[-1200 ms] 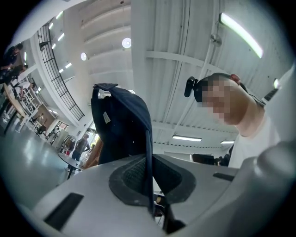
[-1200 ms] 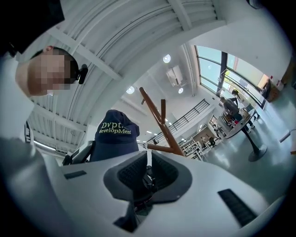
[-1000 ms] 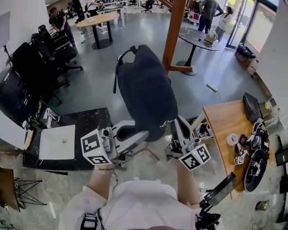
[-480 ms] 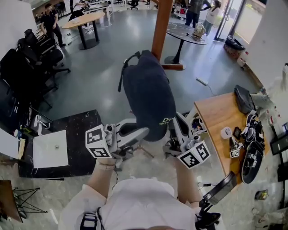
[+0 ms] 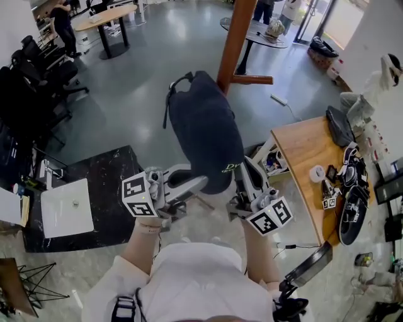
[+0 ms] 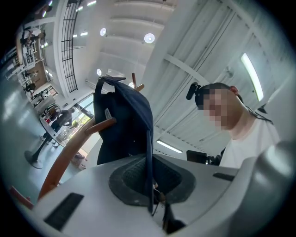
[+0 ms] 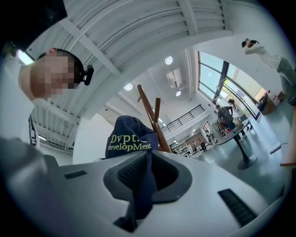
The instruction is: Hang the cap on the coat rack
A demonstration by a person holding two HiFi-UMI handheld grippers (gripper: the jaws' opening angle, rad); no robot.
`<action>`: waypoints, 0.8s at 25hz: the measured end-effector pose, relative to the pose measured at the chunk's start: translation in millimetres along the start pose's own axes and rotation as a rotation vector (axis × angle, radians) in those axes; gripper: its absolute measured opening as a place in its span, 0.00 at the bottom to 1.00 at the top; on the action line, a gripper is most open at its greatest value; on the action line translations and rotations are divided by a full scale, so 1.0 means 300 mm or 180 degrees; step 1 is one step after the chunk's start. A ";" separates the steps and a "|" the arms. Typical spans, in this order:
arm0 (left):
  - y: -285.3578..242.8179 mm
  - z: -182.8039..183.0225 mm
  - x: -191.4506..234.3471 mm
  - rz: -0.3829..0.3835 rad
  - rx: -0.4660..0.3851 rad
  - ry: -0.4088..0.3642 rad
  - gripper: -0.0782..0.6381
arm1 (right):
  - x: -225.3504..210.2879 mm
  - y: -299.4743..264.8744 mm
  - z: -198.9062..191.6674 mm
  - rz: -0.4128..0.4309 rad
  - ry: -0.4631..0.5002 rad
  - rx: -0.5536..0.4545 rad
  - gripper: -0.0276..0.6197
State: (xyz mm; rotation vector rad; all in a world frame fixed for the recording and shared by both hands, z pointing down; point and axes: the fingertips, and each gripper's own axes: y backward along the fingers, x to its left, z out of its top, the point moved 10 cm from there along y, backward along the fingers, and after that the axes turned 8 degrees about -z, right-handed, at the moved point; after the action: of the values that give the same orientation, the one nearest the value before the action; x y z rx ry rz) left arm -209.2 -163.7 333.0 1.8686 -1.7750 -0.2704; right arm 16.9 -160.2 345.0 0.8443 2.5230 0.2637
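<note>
- Grey, glossy floor (image 5: 138,94) far below in the head view, with an open office room around it.
- Black marbled table (image 5: 107,176) at lower left, with a white sheet (image 5: 66,207) lying near its left edge.
- Wooden table (image 5: 302,157) at right, with a white roll (image 5: 317,173) near its middle and dark gear crowded along its right edge.
- Round tables (image 5: 104,16) further off, one at top left and another beyond the rack; black office chairs (image 5: 38,69) along the left side.
- Reddish wooden coat rack (image 5: 234,38) upright on the floor, one short arm jutting to the right.
- Dark navy cap (image 5: 204,132) raised in the air between both grippers, crown upward and close against the rack's post in the head view; whether hooked on or only beside it, cannot tell.
- Yellow-green lettering (image 7: 129,141) on the cap's lower right side.
- Left gripper (image 5: 195,181) at the cap's lower left rim, jaws pressed together on a thin edge of the cloth, as seen in the left gripper view.
- Right gripper (image 5: 244,173) at the lower right rim, just under the lettering, jaws clamped on a hanging fold of the same cloth.
- Curved wooden peg (image 6: 99,126) crossing the cap's left side in the left gripper view, with more peg tips showing just above the crown.
</note>
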 end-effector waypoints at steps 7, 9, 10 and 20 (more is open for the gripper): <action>0.089 -0.051 0.021 -0.0100 -0.0018 0.0097 0.14 | 0.017 0.018 -0.094 -0.0132 -0.0038 0.0057 0.11; 0.106 -0.068 0.027 -0.0125 -0.0017 0.0131 0.14 | 0.017 0.028 -0.111 -0.0171 -0.0030 0.0079 0.11; 0.111 -0.079 0.031 -0.0137 -0.0017 0.0153 0.14 | 0.013 0.033 -0.118 -0.0194 -0.0031 0.0088 0.11; 0.197 -0.209 0.089 0.0051 -0.0116 0.0485 0.16 | -0.021 0.072 -0.216 -0.0464 -0.0162 0.0174 0.11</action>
State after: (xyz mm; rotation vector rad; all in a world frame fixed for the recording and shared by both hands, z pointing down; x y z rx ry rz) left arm -225.8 -173.3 421.2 1.7986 -1.6710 -0.1492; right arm 1.0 -149.2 410.9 0.6742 2.5389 0.1247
